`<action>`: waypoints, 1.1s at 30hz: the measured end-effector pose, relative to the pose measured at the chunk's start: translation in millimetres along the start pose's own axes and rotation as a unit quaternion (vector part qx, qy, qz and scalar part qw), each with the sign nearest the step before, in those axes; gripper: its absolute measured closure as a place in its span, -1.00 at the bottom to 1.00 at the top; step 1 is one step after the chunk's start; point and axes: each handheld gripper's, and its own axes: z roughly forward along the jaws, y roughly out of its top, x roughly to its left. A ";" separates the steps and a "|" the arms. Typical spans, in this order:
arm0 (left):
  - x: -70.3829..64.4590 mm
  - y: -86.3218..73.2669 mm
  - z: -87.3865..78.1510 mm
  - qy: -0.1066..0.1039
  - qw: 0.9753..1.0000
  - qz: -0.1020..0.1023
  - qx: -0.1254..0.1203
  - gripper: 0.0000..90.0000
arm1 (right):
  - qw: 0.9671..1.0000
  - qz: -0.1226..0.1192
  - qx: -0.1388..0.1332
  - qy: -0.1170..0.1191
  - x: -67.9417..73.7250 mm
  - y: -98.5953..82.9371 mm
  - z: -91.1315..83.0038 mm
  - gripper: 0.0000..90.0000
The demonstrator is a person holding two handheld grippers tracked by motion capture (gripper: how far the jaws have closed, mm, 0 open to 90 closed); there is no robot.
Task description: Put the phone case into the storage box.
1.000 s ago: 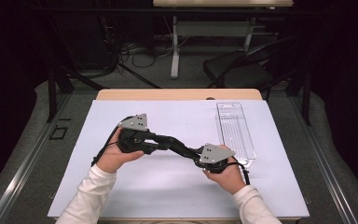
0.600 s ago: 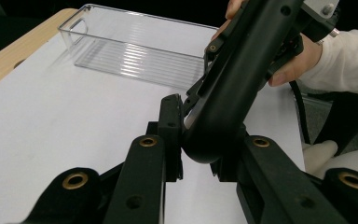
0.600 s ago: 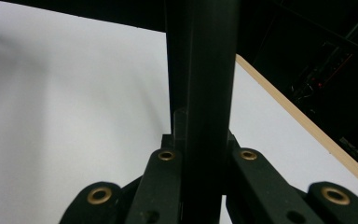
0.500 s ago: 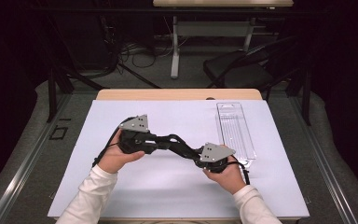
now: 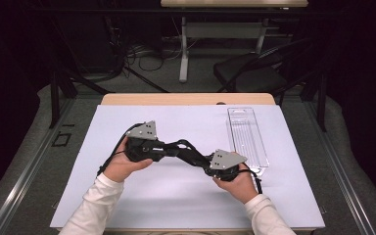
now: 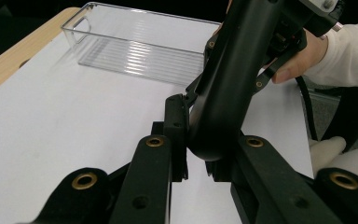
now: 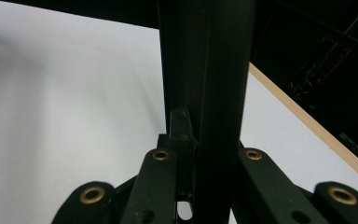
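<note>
While both forearms come in over the near edge of the table [image 5: 176, 210], the left hand [image 5: 124, 165] and the right hand [image 5: 238, 182] each hold a tool above the white sheet, and the two tools meet nose to nose near the middle of the surface. In the left gripper view, the left gripper [image 6: 200, 140] has its jaws closed around one thick black jaw of the right gripper [image 6: 223, 93], which comes down between them from the upper right. The right gripper view shows the same thing mirrored: the right gripper [image 7: 200, 135] stands clamped on a dark upright bar (the other tool's jaw, by the look of it) with white sheet on either side. From above, the locked pair forms one black chain, running from the left gripper [image 5: 192, 154] to the right gripper [image 5: 180, 146].

Beyond the right hand, a clear plastic tray [image 5: 247, 137] lies lengthwise toward the far right corner, its near end just beside the right gripper's grey plate but apart from both sets of jaws. Past the far edge, a dark chair [image 5: 254, 73] stands on the floor.
</note>
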 end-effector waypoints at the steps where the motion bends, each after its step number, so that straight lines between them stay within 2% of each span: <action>1: 0.1 -0.1 0.0 -0.001 1.000 0.000 0.000 0.81 | 1.000 0.000 0.000 -0.001 0.0 0.0 0.1 0.83; 9: 1.0 -0.6 0.6 -0.002 1.000 -0.004 0.002 0.81 | 1.000 0.002 0.003 -0.007 0.1 -0.2 0.6 0.74; 18: 1.6 -1.5 2.3 -0.002 1.000 -0.023 0.011 0.81 | 1.000 0.004 0.010 -0.013 0.5 -0.4 2.1 0.61; 26: 5.3 -5.1 3.2 -0.005 0.998 -0.064 0.014 0.81 | 1.000 0.012 0.010 -0.014 1.2 0.7 3.2 0.37; 33: 6.7 -6.5 3.4 -0.007 0.996 -0.088 0.020 0.81 | 1.000 0.016 0.010 -0.020 1.3 1.6 4.1 0.20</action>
